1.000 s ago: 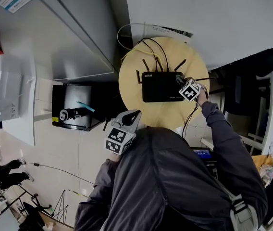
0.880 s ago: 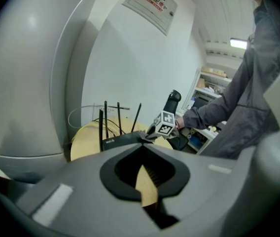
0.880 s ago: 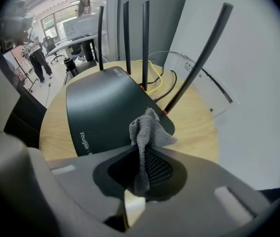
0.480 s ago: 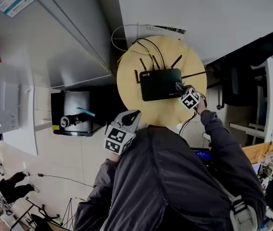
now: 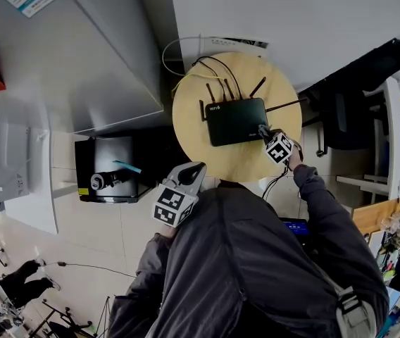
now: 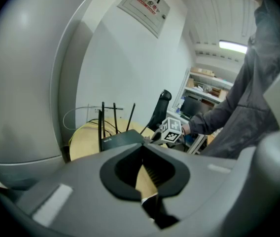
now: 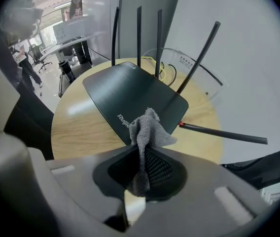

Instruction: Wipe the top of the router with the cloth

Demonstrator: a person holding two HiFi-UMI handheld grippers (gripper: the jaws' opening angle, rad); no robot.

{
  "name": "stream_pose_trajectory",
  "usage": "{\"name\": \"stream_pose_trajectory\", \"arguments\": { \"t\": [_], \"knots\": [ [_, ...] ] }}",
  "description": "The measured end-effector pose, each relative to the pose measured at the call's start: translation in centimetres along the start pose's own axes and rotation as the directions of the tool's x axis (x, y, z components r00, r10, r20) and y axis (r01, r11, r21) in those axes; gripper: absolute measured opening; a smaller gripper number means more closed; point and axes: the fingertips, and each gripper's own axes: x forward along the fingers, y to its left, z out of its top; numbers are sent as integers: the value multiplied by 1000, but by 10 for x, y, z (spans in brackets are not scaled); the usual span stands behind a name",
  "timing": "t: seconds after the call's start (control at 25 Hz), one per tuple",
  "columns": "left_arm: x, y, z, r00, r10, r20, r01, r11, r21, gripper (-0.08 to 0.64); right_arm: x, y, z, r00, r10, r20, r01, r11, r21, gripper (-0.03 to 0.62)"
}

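A black router [image 5: 236, 120] [image 7: 130, 95] with several upright antennas lies on a round wooden table [image 5: 277, 90] [image 7: 81, 125]. My right gripper [image 5: 265, 132] [image 7: 142, 157] is shut on a grey cloth [image 7: 147, 132], which sticks up between the jaws just in front of the router's near right corner. In the head view the cloth is too small to make out. My left gripper [image 5: 194, 171] [image 6: 142, 174] is held back beside the person's chest, off the table, its jaws shut with nothing between them. The router [image 6: 120, 141] shows beyond it.
Black and yellow cables [image 5: 210, 65] trail from the router's back toward the wall. One antenna [image 7: 224, 133] lies flat to the right. A dark box with tools [image 5: 108, 171] sits on the floor left of the table. A black chair [image 5: 351, 97] stands to the right.
My right gripper with the cloth has drawn slightly toward the router's near right corner. The head view has shifted a little. The left gripper has stayed put.
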Motion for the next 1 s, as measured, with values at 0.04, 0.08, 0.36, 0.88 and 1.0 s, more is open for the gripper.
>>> {"name": "stream_pose_trajectory", "arguments": {
  "t": [0.04, 0.08, 0.36, 0.88, 1.0],
  "knots": [
    [0, -1, -1, 1000, -1, 1, 1, 1000, -2, 0, 0, 0, 0, 1000, 10, 0, -10, 1000, 3, 26],
    [0, -3, -1, 1000, -3, 1, 3, 1000, -4, 0, 0, 1, 0, 1000, 29, 4, -29, 1000, 11, 26],
    [10, -11, 3, 1000, 29, 11, -29, 999, -19, 0, 0, -35, 4, 988, 79, 135, -103, 978, 181, 28],
    [20, -32, -8, 977, 193, -88, -203, 972, -119, 0, 44, -90, 13, 806, 345, 482, -586, 583, 563, 28],
    [24, -37, -8, 970, 222, -102, -235, 962, -140, 0, 50, -89, 19, 732, 378, 567, -679, 476, 559, 28]
  ]
}}
